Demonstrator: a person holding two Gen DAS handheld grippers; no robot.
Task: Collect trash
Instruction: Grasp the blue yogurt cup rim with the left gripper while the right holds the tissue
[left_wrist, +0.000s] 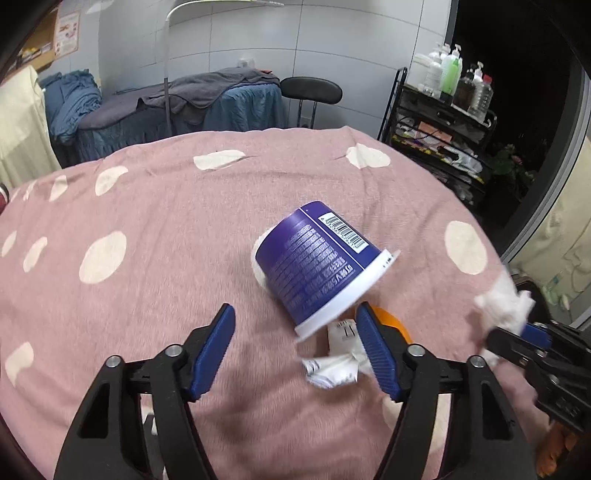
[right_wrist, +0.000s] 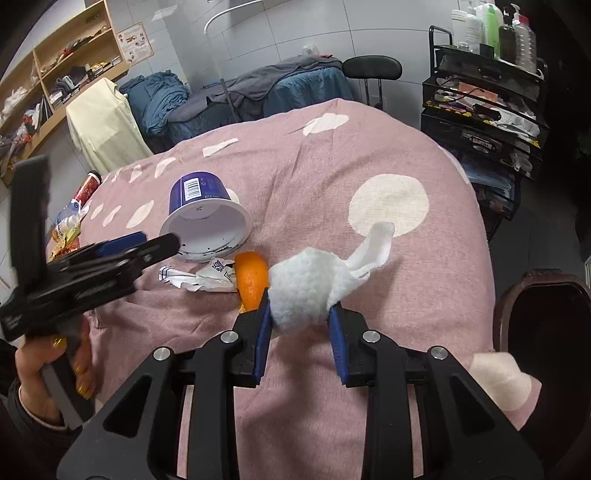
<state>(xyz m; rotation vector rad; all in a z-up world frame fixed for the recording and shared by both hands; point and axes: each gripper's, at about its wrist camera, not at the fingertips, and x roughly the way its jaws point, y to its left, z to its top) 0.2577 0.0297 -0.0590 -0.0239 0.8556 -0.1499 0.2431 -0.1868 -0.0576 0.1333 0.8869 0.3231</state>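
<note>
A purple yogurt cup (left_wrist: 317, 258) lies on its side on the pink dotted blanket (left_wrist: 147, 295), its white rim facing my left gripper (left_wrist: 295, 308). That gripper is open, and the cup's lower rim sits between its blue pads without touching them. A crumpled paper scrap (left_wrist: 340, 365) and an orange peel (left_wrist: 395, 321) lie by its right finger. My right gripper (right_wrist: 299, 306) is shut on a white tissue wad (right_wrist: 310, 288), with a loose tail sticking up to the right. The right wrist view also shows the cup (right_wrist: 203, 218), the peel (right_wrist: 251, 277), the paper (right_wrist: 199, 277) and the left gripper (right_wrist: 155, 240).
A dark brown-rimmed bin (right_wrist: 546, 325) stands off the blanket's right edge. A red can and wrappers (right_wrist: 70, 221) lie at the far left edge. A black wire cart (right_wrist: 480, 110) with bottles stands at the back right. A person's hand (right_wrist: 55, 369) holds the left gripper.
</note>
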